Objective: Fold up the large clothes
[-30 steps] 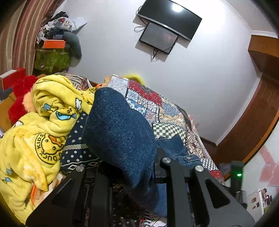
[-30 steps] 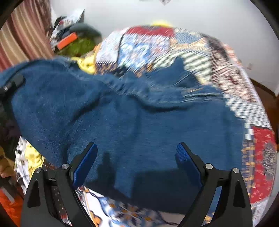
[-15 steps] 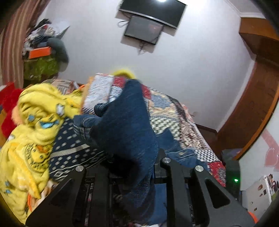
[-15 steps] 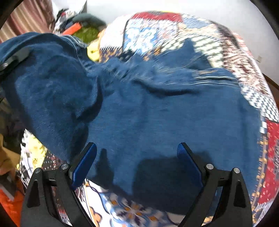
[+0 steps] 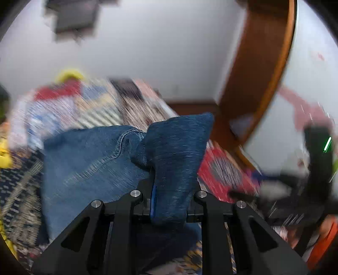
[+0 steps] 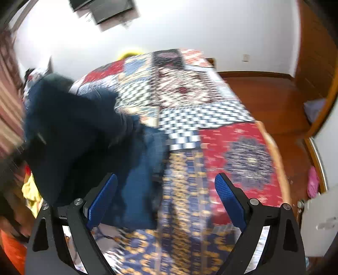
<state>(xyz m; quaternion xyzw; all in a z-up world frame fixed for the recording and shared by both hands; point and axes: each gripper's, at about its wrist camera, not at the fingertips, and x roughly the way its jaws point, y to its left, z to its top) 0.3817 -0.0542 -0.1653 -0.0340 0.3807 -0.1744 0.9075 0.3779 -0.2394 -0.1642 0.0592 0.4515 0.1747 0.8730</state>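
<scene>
A pair of blue jeans [image 5: 90, 160] lies on the patchwork quilt of the bed [image 5: 63, 110]. My left gripper [image 5: 169, 203] is shut on a bunched fold of the jeans [image 5: 177, 152], which stands up between its fingers. In the right wrist view the jeans [image 6: 69, 131] hang as a dark raised mass at the left over the quilt [image 6: 211, 127]. My right gripper [image 6: 164, 196] is open and empty above the quilt, to the right of the jeans. Both views are blurred by motion.
A yellow blanket [image 6: 31, 190] lies at the bed's left side. A wooden door frame [image 5: 264, 74] and wooden floor [image 6: 264, 95] are to the right of the bed. A dark screen [image 6: 105, 8] hangs on the white wall.
My left gripper has swung to the right, carrying the jeans fold across the bed. My right gripper has moved right off the jeans and now sits over bare quilt.
</scene>
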